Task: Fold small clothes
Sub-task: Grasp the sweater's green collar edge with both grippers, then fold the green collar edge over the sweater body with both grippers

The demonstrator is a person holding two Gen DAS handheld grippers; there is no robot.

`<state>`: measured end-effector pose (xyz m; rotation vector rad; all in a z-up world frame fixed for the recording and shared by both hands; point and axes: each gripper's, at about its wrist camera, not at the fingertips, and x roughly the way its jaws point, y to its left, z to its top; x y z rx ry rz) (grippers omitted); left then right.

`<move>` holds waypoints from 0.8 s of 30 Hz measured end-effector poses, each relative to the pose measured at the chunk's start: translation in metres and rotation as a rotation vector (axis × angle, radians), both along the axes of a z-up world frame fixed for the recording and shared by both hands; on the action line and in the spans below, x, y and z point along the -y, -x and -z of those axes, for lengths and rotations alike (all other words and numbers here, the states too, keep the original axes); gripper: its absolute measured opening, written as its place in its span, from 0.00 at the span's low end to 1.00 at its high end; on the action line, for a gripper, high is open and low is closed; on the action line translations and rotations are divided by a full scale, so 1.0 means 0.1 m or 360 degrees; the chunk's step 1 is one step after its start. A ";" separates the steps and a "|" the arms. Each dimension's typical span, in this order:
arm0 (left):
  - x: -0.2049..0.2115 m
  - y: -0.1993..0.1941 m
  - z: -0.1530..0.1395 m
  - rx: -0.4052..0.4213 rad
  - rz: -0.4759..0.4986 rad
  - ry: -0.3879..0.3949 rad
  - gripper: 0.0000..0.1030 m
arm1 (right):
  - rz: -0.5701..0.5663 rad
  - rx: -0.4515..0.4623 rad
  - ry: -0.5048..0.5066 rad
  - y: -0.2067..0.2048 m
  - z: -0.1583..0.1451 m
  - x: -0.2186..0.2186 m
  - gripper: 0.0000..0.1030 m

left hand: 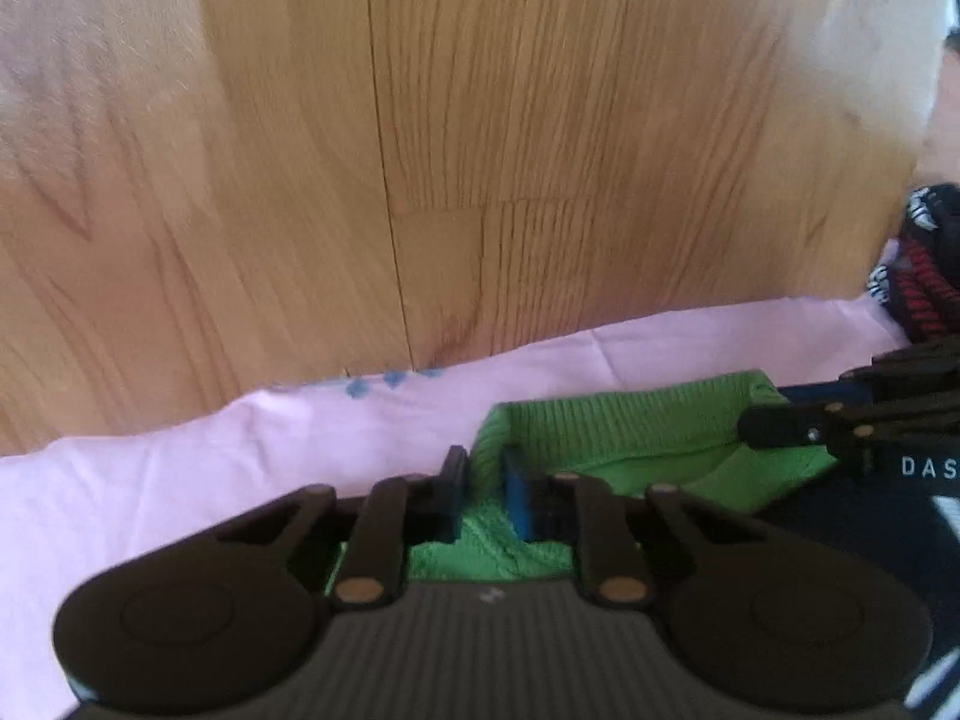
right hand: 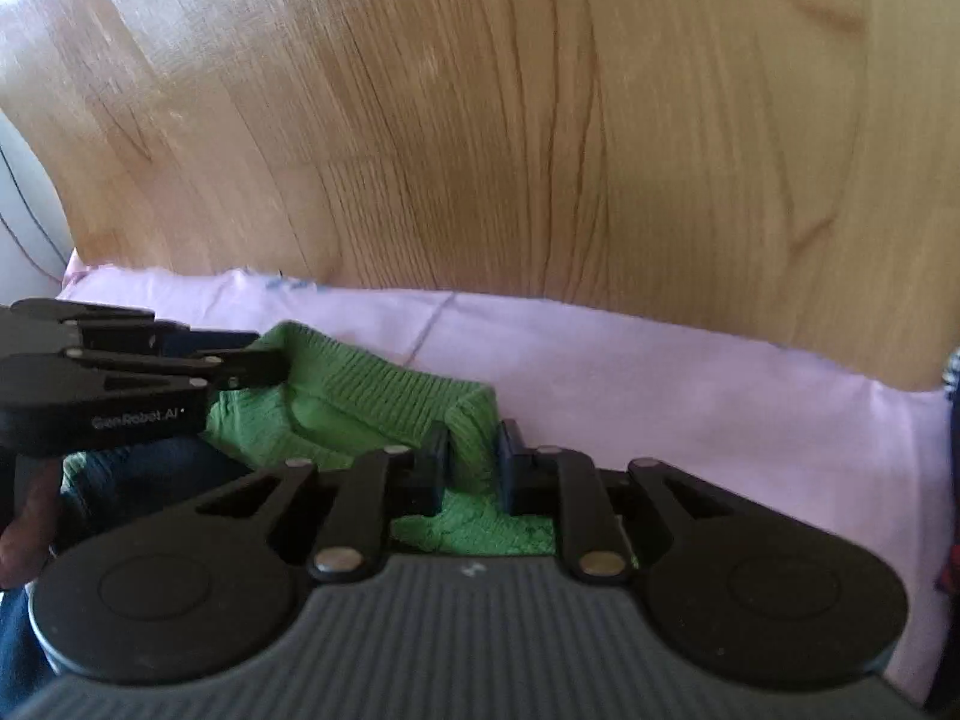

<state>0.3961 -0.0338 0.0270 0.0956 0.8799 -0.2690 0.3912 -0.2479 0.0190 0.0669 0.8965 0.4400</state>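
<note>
Both tools pinch green knit (left hand: pixel 630 426), striped heap (left hand: pixel 927 258), perhaps clothes, left view only

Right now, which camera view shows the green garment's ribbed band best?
The right wrist view: the ribbed band runs unbroken between both hand-held grippers. The left wrist view shows the same band, but blurrier, with its far end behind the right hand-held gripper.

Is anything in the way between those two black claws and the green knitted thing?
Nothing visible. Both are already clamped on the green knit garment: the left gripper pinches one end of its ribbed edge and the right gripper the other, above the pink cloth.
</note>
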 end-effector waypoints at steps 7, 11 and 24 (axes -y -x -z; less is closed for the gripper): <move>-0.25 1.05 -0.73 0.0319 0.0072 0.0116 0.13 | -0.0054 0.0308 -0.0049 0.93 -0.84 -0.02 0.15; -0.35 1.86 -0.97 0.0471 0.0157 0.0161 0.13 | -0.0134 0.0465 -0.0003 1.73 -1.12 -0.09 0.15; -0.57 3.35 -0.13 0.0165 0.0297 0.0265 0.25 | -0.0164 0.0373 0.0078 3.48 -0.19 -0.02 0.33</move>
